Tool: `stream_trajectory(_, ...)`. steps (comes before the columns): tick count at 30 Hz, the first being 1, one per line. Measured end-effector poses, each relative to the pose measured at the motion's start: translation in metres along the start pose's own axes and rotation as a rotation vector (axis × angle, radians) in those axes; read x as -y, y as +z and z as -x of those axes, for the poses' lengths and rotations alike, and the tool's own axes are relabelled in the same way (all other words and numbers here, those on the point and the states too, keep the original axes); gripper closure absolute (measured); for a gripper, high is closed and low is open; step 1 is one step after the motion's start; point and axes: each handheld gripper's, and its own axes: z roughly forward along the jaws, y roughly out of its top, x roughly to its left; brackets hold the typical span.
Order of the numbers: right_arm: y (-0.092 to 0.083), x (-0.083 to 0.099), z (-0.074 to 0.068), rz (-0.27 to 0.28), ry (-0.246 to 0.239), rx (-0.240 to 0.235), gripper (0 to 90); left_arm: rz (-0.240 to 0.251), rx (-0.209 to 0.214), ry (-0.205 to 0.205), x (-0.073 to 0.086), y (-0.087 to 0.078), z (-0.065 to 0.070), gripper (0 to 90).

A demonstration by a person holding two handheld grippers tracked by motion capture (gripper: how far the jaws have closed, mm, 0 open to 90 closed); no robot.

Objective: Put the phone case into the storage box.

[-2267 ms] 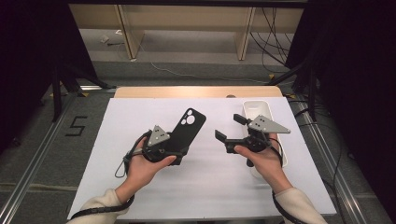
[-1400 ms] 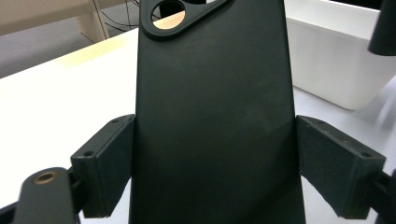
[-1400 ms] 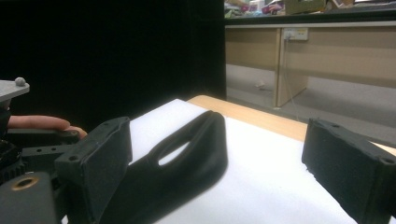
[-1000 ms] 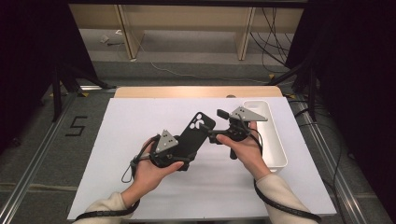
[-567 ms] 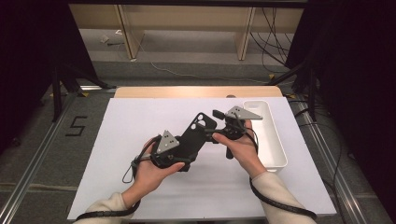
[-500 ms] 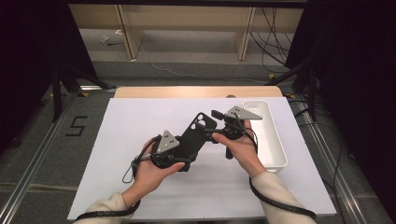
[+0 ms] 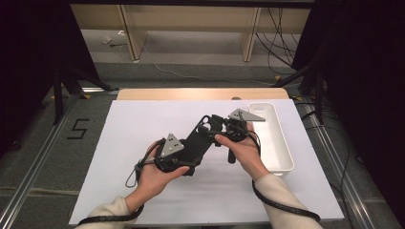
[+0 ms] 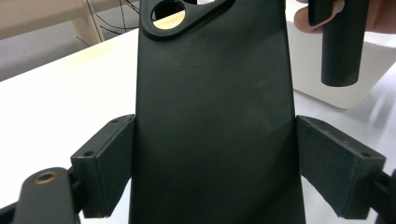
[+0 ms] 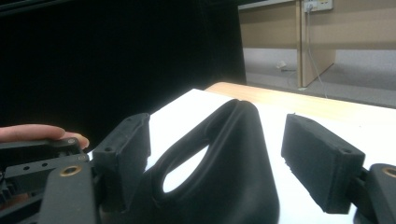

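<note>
A black phone case [image 7: 200,140] is being held above the middle of the white counter [image 7: 119,143], running slantwise from the left gripper [image 7: 184,160] up toward the right gripper [image 7: 220,129]. In the left gripper view the case [image 8: 215,116] is sitting between the two black fingers [image 8: 105,163], its long edges pressing against both pads, so the left gripper is clenching the case across its width at the lower end. The camera cut-out at the case's far end is showing at the top of that view.

In the right gripper view the far end of the case [image 9: 224,172], with its cut-out, is lying between the right gripper's fingers [image 9: 320,161]. The fingers have just been closing, yet a gap is showing between each pad and the case, so they are not yet pressing on it. The right hand [image 7: 241,150] is gripping the tool from behind, and the left hand [image 7: 155,174] is holding its gripper nearer the counter's front edge.

A white tray [image 7: 277,143] is sitting along the counter's right edge, just beside the right hand.
</note>
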Motion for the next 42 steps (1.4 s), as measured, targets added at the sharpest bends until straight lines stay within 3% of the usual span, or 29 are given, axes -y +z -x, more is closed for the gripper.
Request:
stream_trajectory(3, 0.0011, 0.001, 0.0004, -0.01, 0.003, 0.001, 29.3, 0.0, 0.002, 0.0, 0.0002, 0.0002, 0.0005, 15.5)
stream_trajectory(5, 0.0019, 0.0017, 0.0003, -0.01, 0.015, -0.001, 33.1, -0.001, 0.027, -0.024, 0.0005, 0.0005, 0.0029, 15.5)
stream_trajectory(10, 0.0026, 0.0028, 0.0003, -0.014, 0.013, -0.004, 39.4, 0.003, 0.019, -0.005, -0.0004, 0.0004, 0.0028, 15.4)
stream_trajectory(27, 0.0049, 0.0032, -0.0007, -0.018, 0.042, 0.002, 52.3, -0.001, 0.01, -0.009, 0.0008, 0.0009, 0.0014, 15.3)
stream_trajectory(30, 0.0051, 0.0046, 0.0001, -0.016, 0.07, 0.004, 55.2, -0.001, 0.009, -0.007, 0.0014, 0.0018, 0.0014, 15.2)
stream_trajectory(36, 0.0041, 0.0045, -0.0003, -0.008, 0.115, -0.015, 68.5, -0.002, 0.022, -0.02, 0.0029, 0.0032, 0.0023, 15.1)
stream_trajectory(42, 0.0009, -0.0013, -0.0067, 0.001, 0.151, -0.055, 81.4, -0.015, -0.002, 0.019, 0.0068, 0.0093, 0.0022, 13.7)
